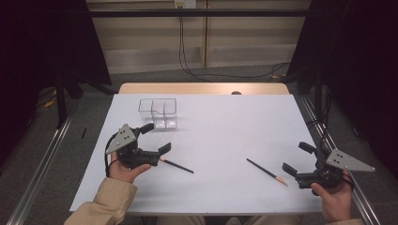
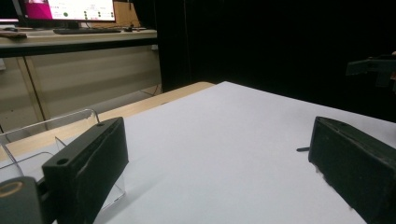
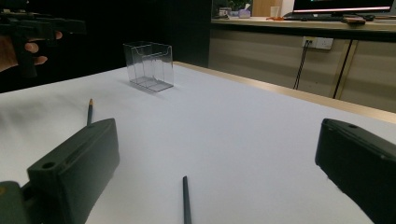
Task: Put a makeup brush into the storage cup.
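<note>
- White table [image 1: 220,140] fills mid-frame, dark room around
- Left pencil [image 1: 176,165] lower left, tip up-left
- Right pencil [image 1: 266,171] lower right, tip down-right
- Left gripper [image 1: 156,138], right gripper [image 1: 297,157]: wide open, empty
- Clear bin [image 1: 158,113] upper left

The table [image 1: 220,126] has a white top with a wooden edge at its far side. On it stands a clear box with compartments [image 1: 158,112], far left. Two dark pencils lie nearer: the left pencil [image 1: 177,165] and the right pencil [image 1: 266,171], well apart.
</note>
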The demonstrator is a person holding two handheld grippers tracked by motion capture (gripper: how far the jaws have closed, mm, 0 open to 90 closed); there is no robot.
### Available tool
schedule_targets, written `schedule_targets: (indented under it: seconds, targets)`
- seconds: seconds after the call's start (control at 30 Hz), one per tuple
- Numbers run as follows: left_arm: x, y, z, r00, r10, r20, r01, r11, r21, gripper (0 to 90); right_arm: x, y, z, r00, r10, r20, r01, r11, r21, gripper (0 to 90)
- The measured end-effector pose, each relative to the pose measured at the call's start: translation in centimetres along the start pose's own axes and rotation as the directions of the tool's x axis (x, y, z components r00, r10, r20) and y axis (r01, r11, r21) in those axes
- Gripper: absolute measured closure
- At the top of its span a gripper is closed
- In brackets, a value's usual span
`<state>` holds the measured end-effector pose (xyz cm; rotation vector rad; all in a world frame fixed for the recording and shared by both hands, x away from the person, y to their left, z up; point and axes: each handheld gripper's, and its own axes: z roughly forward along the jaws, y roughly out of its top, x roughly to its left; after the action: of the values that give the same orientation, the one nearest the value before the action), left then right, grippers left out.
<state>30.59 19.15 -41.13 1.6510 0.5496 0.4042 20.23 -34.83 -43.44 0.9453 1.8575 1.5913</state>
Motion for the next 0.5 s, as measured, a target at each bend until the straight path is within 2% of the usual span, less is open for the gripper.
schedule_targets:
  seconds: [0.33,0.5]
  targets:
    - [0.52,-0.02,0.45,0.9994,0.035,-0.005,-0.035,0.9976,0.06,5.0,-0.15,-0.08,-0.1,1.0,0.001,0.0,-0.001,1.0,-0.003,0.0]
    - [0.99,0.12,0.49,0.9992,0.039,-0.001,-0.039,0.995,0.092,5.0,-0.17,-0.05,-0.16,1.0,0.001,0.0,-0.001,1.0,-0.007,0.0]
